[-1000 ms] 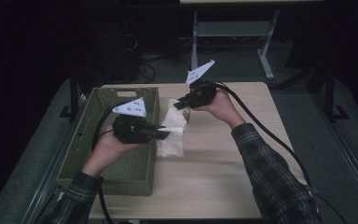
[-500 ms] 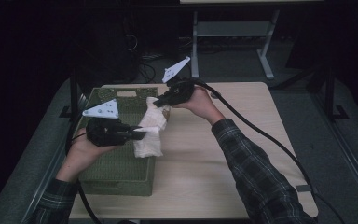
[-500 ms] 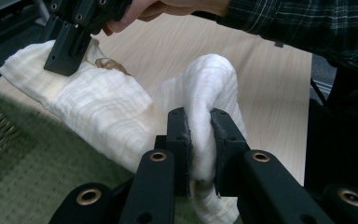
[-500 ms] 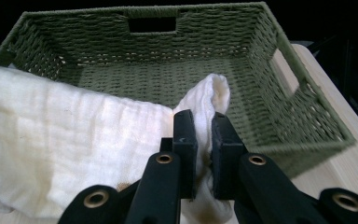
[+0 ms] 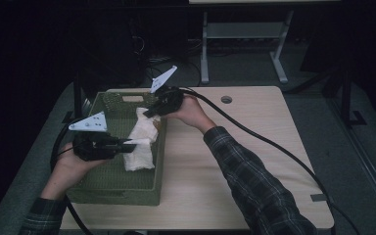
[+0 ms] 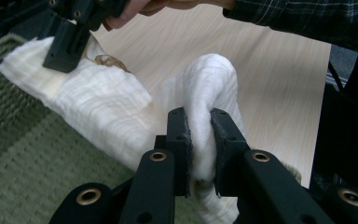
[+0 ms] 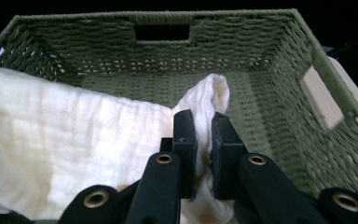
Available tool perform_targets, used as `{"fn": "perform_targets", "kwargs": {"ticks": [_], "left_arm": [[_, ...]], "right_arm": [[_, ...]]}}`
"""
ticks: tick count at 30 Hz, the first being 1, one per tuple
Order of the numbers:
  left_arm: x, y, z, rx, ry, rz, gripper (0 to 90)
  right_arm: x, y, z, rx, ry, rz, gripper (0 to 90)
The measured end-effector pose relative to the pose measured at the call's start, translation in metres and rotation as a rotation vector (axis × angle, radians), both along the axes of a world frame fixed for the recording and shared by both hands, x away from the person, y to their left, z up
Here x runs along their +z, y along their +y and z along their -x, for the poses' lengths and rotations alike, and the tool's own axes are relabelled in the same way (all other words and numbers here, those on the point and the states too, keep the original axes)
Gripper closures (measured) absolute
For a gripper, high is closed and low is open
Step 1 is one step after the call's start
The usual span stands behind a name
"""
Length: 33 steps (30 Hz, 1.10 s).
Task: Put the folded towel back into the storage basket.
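Observation:
A folded white cloth (image 5: 141, 139) hangs between both grippers over the right side of the green woven basket (image 5: 108, 188). My left gripper (image 5: 131, 142) is shut on the cloth's near end; in the left gripper view the cloth (image 6: 121, 107) bulges up between its jaws (image 6: 200, 140). My right gripper (image 5: 149, 114) is shut on the far end of the cloth (image 7: 51, 135), pinched between its jaws (image 7: 204, 149), with the basket's inside (image 7: 261, 98) ahead. The right gripper's black fingers (image 6: 67, 42) also show at the upper left of the left gripper view.
The basket stands at the left end of a light wooden table (image 5: 254, 161), which has a round cable hole (image 5: 226, 99) at its back. A black cable (image 5: 274, 147) trails across the table from the right gripper. Dark floor and a white frame (image 5: 245, 34) lie beyond.
Both grippers have carried the cloth leftward, from above the table beside the basket to over the basket's right side. Both stay shut on the cloth.

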<state>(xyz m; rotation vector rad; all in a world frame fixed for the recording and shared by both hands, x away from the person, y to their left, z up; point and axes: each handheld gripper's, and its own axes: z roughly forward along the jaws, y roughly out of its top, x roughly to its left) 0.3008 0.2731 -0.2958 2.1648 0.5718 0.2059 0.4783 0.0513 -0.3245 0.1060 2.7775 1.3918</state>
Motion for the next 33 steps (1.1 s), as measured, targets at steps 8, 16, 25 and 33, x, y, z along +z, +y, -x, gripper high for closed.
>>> {"fn": "perform_targets", "kwargs": {"ticks": [8,16,25,33], "left_arm": [[-0.021,0.003,0.004,-0.018,0.036,-0.013,78.6],[-0.038,-0.002,0.0,-0.02,0.063,-0.022,64.1],[-0.044,-0.008,-0.009,0.013,0.04,-0.004,39.9],[-0.044,-0.014,-0.016,0.023,0.028,0.032,37.3]], "right_arm": [[-0.016,0.015,0.004,0.015,0.019,0.018,82.5],[-0.028,0.02,0.007,0.028,0.017,0.051,82.5],[-0.031,0.019,0.002,0.015,0.01,0.055,82.5],[-0.026,0.015,-0.011,-0.011,-0.005,0.045,82.5]]}}
